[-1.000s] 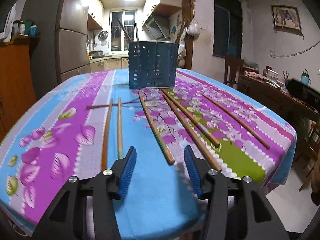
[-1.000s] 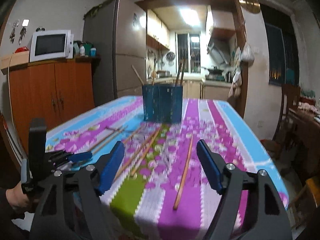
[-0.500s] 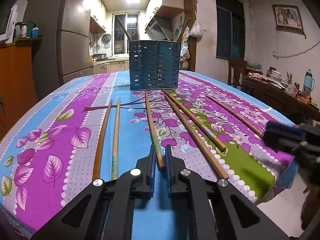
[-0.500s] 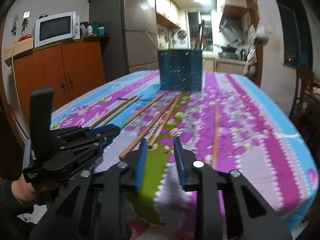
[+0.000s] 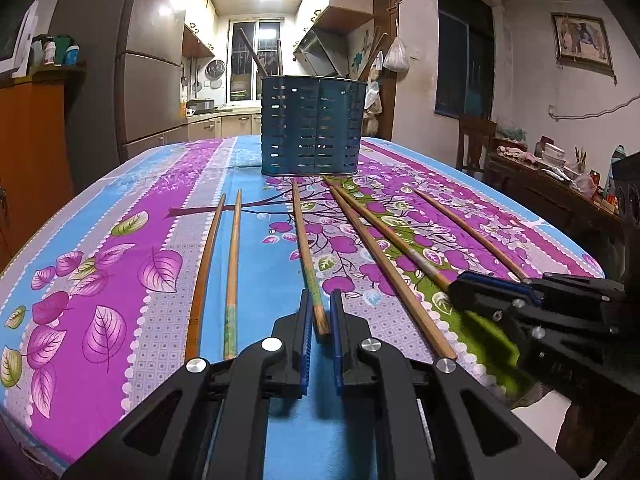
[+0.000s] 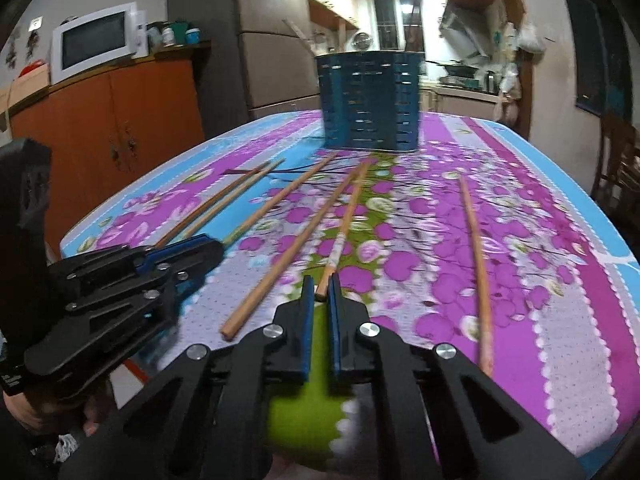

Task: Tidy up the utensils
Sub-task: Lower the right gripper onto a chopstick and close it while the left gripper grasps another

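Free room and obstacles. The slotted utensil holder [image 5: 313, 126] stands upright at the far middle of the counter [image 5: 120, 240], walling off that end. Six chopsticks fan out from it toward the near edge; bare cloth lanes run between them, widest to the left of the leftmost pair [image 5: 216, 268]. The left claw [image 5: 319, 312] and right claw [image 6: 319, 286] crowd the near edge, side by side.

Home kitchen: fridge [image 5: 150, 92], microwave [image 6: 96, 42]
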`<state>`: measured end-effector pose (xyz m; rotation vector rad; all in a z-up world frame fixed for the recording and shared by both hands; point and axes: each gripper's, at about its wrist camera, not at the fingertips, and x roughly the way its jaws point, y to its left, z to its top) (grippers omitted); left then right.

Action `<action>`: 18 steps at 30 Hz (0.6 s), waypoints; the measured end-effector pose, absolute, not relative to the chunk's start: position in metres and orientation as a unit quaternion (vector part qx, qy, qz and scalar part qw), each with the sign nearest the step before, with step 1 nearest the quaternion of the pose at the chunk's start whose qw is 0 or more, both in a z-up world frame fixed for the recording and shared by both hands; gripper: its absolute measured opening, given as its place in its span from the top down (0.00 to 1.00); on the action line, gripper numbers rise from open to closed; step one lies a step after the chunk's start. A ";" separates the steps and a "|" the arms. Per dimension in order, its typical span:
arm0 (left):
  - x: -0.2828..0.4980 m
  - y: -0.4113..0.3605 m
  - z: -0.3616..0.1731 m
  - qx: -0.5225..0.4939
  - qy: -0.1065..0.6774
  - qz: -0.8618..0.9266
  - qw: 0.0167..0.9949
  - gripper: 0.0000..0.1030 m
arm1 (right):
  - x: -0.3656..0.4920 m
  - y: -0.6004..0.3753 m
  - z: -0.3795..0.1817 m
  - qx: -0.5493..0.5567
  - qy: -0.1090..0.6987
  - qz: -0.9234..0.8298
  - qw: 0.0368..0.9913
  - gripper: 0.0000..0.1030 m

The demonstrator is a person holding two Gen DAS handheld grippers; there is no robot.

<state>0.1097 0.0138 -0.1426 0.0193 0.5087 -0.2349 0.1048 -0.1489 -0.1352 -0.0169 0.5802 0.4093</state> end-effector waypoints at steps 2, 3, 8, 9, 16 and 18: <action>0.110 0.014 -0.143 0.009 0.252 -0.115 0.961 0.90 | 0.104 -0.154 -0.136 -0.006 0.283 0.197 0.939 0.95; 0.110 0.014 -0.142 0.010 0.251 -0.115 0.961 0.90 | 0.104 -0.155 -0.136 -0.006 0.282 0.198 0.939 0.95; 0.110 0.015 -0.144 0.010 0.248 -0.116 0.962 0.90 | 0.103 -0.152 -0.139 -0.010 0.273 0.211 0.938 0.94; 0.109 0.014 -0.144 0.011 0.246 -0.115 0.962 0.90 | 0.104 -0.151 -0.139 -0.010 0.273 0.209 0.939 0.94; 0.107 0.009 -0.148 0.024 0.229 -0.118 0.966 0.83 | 0.107 -0.147 -0.139 -0.012 0.265 0.201 0.943 0.91; 0.106 0.006 -0.149 0.029 0.223 -0.118 0.967 0.80 | 0.107 -0.146 -0.140 -0.013 0.260 0.202 0.944 0.81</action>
